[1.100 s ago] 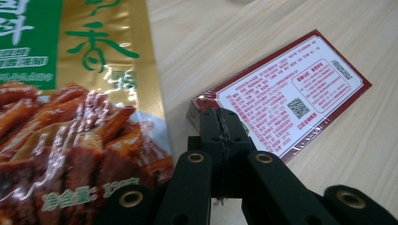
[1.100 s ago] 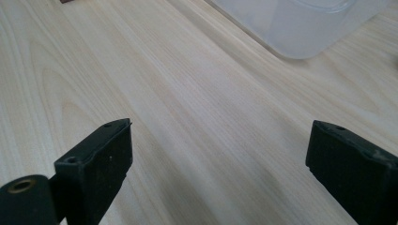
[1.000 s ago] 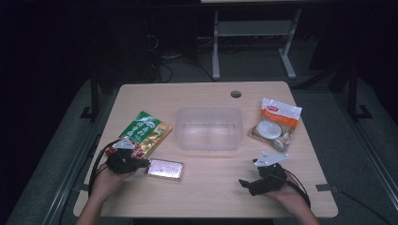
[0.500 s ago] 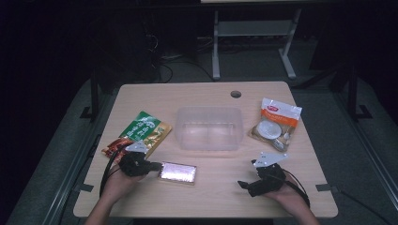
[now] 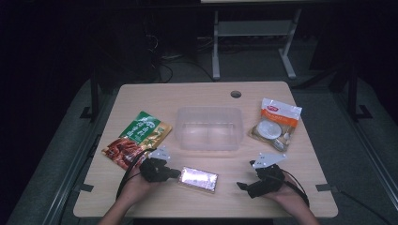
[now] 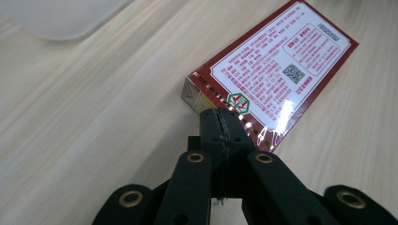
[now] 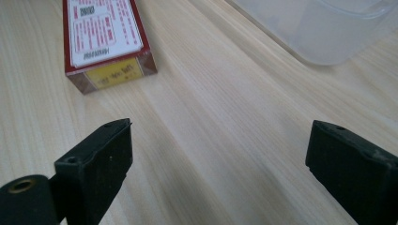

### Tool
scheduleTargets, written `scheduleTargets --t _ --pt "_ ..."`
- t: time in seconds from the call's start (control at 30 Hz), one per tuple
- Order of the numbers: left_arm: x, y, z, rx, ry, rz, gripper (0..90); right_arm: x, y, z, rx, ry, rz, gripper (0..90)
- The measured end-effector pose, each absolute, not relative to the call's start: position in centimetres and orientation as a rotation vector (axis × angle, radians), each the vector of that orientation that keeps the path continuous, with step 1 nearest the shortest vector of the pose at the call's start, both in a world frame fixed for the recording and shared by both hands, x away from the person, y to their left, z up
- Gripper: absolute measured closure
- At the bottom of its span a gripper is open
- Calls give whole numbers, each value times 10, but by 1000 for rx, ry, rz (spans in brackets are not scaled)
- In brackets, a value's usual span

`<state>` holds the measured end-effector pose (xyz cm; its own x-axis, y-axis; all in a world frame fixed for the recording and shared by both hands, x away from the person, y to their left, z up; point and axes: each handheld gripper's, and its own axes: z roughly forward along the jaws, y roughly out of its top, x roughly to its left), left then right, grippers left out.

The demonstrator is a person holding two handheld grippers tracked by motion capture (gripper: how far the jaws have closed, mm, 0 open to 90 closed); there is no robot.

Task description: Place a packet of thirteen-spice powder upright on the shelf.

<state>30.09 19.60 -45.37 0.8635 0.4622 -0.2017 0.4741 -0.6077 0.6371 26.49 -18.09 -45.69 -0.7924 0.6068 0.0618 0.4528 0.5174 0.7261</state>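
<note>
The left tool (image 6: pixel 220 123), jaws pressed together, is nudging the red box (image 5: pixel 200 179) rightward across the surface (image 5: pixel 141 98); it has slid from beside the green packet (image 5: pixel 146 131) toward the clear tub (image 5: pixel 210 127). The right tool (image 7: pixel 218 159) is resting spread wide.

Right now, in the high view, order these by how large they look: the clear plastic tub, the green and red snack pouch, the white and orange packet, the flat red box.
1. Clear plastic tub, largest.
2. Green and red snack pouch.
3. White and orange packet; close to the pouch, so that order is unsure.
4. Flat red box, smallest.
</note>
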Motion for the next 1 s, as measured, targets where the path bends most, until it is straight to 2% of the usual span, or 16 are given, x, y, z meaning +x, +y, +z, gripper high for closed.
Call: scheduleTargets --t 0.13,0.27,0.73,1.0 --pt "299 191 -455 2315 646 -29 889 264 -180 -456 894 2569 1149 72" --pt "300 197 -453 2317 649 -12 838 262 -177 -455 855 2585 1173 72" --pt "303 226 -448 2306 620 38 476 258 -133 -449 676 2709 1191 75" --pt "301 221 -448 2319 569 41 372 269 -102 -451 568 2758 1132 87"
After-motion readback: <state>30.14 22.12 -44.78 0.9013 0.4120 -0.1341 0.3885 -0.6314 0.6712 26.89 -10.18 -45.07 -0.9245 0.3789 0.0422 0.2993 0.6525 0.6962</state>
